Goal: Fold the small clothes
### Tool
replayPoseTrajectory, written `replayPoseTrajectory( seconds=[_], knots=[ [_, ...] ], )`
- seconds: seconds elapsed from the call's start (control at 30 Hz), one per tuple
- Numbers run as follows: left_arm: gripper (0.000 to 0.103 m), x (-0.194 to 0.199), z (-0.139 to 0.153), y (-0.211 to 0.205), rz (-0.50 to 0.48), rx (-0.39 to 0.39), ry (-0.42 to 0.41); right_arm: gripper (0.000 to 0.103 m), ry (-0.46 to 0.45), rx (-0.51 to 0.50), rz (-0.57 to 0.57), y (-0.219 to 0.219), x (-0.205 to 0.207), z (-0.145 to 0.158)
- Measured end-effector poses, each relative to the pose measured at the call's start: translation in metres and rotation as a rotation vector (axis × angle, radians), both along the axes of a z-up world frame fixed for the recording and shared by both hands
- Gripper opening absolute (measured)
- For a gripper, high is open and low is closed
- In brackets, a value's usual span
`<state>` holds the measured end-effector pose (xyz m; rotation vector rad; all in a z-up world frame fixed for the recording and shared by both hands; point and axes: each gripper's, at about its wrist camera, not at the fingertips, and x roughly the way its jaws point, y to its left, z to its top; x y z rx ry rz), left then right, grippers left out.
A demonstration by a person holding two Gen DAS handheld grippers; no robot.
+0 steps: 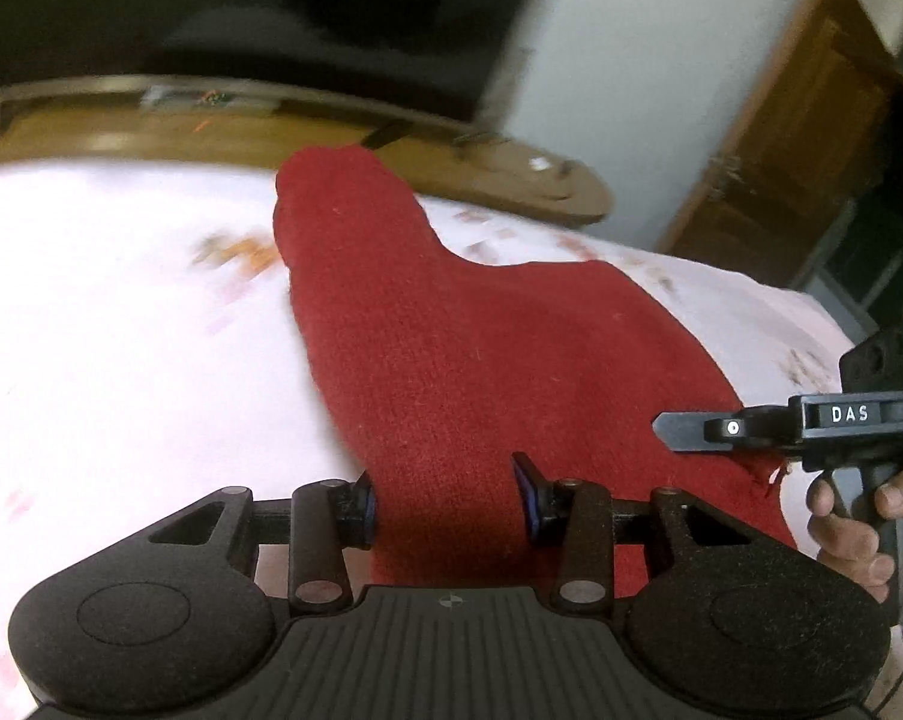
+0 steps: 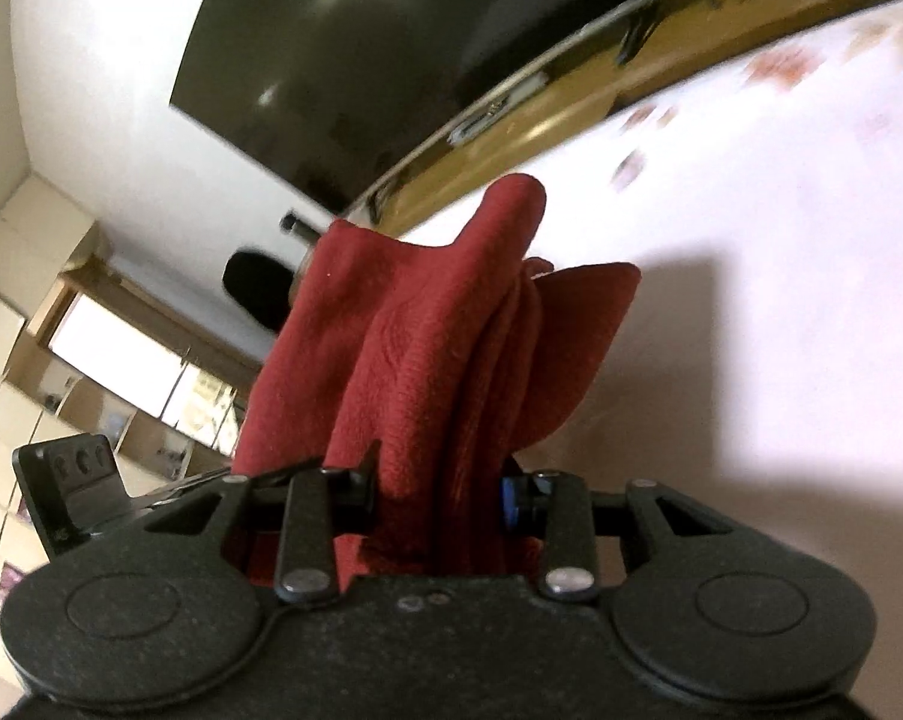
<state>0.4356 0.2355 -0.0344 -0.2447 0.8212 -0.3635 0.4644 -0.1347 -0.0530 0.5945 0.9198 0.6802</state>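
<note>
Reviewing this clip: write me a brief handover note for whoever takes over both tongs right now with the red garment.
Left tongs: shut on one edge of the red knit garment.
Right tongs: shut on a bunched part of the same garment, gathered in folds between the pads. In the left wrist view the person's hand grips the handle of the right tongs.
Garment: held at two points, its far end trailing over the pale printed bedsheet.
Done: garment picked up by both tongs.
Left: no neat fold shows yet; lay it flat on the sheet, fold it, then release.
</note>
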Motion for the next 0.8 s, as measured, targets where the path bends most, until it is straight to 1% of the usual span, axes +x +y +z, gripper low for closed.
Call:
replayPoseTrajectory(
  seconds=[0.1, 0.13, 0.17, 0.2, 0.23, 0.27, 0.3, 0.33, 0.4, 0.43, 0.47, 0.5, 0.57, 0.6, 0.63, 0.67, 0.7, 0.73, 0.77, 0.8],
  knots=[
    [0.042, -0.004, -0.029, 0.036, 0.036, -0.059, 0.101, 0.034, 0.047, -0.009, 0.048, 0.036, 0.008, -0.016],
    [0.044, -0.004, -0.044, 0.044, 0.058, -0.1, 0.13, 0.034, 0.068, -0.017, 0.056, 0.043, 0.012, -0.023],
    [0.058, -0.005, -0.057, 0.054, 0.075, -0.151, 0.146, 0.036, 0.095, -0.039, 0.061, 0.05, 0.013, -0.032],
    [0.062, -0.007, -0.067, 0.066, 0.105, -0.216, 0.156, 0.04, 0.113, -0.078, 0.056, 0.052, 0.015, -0.041],
    [0.062, -0.01, -0.073, 0.075, 0.119, -0.268, 0.15, 0.039, 0.128, -0.111, 0.037, 0.052, 0.018, -0.05],
    [0.062, -0.013, -0.074, 0.08, 0.126, -0.29, 0.139, 0.039, 0.159, -0.062, 0.008, 0.044, 0.02, -0.061],
    [0.062, -0.017, -0.074, 0.082, 0.136, -0.285, 0.126, 0.039, 0.188, -0.007, -0.014, 0.034, 0.023, -0.066],
    [0.063, -0.023, -0.072, 0.085, 0.15, -0.272, 0.108, 0.039, 0.198, 0.01, -0.028, 0.028, 0.024, -0.067],
    [0.062, -0.04, -0.062, 0.095, 0.192, -0.232, 0.054, 0.045, 0.164, -0.03, -0.057, 0.021, 0.019, -0.056],
    [0.062, -0.049, -0.053, 0.097, 0.217, -0.199, 0.015, 0.044, 0.138, -0.057, -0.074, 0.017, 0.017, -0.047],
    [0.062, -0.059, -0.041, 0.096, 0.236, -0.172, -0.035, 0.04, 0.086, -0.097, -0.087, 0.015, 0.012, -0.034],
    [0.062, -0.065, -0.033, 0.091, 0.238, -0.165, -0.078, 0.035, 0.022, -0.144, -0.087, 0.015, 0.004, -0.019],
    [0.062, -0.066, -0.017, 0.073, 0.193, -0.143, -0.146, 0.032, -0.094, -0.211, -0.057, 0.026, -0.004, 0.006],
    [0.062, -0.062, -0.012, 0.063, 0.157, -0.127, -0.162, 0.031, -0.147, -0.242, -0.026, 0.037, -0.008, 0.015],
    [0.062, -0.056, -0.011, 0.053, 0.12, -0.11, -0.161, 0.031, -0.203, -0.288, 0.009, 0.048, -0.017, 0.018],
    [0.062, -0.05, -0.015, 0.045, 0.096, -0.088, -0.141, 0.031, -0.254, -0.342, 0.045, 0.063, -0.021, 0.022],
    [0.062, -0.042, -0.024, 0.037, 0.084, -0.072, -0.111, 0.03, -0.275, -0.383, 0.07, 0.075, -0.024, 0.021],
    [0.062, -0.033, -0.038, 0.034, 0.086, -0.058, -0.071, 0.03, -0.278, -0.439, 0.091, 0.087, -0.022, 0.016],
    [0.062, -0.03, -0.046, 0.034, 0.084, -0.054, -0.065, 0.026, -0.271, -0.512, 0.106, 0.1, -0.022, 0.006],
    [0.062, -0.03, -0.05, 0.034, 0.081, -0.054, -0.088, 0.024, -0.256, -0.598, 0.122, 0.111, -0.02, -0.005]
  ],
)
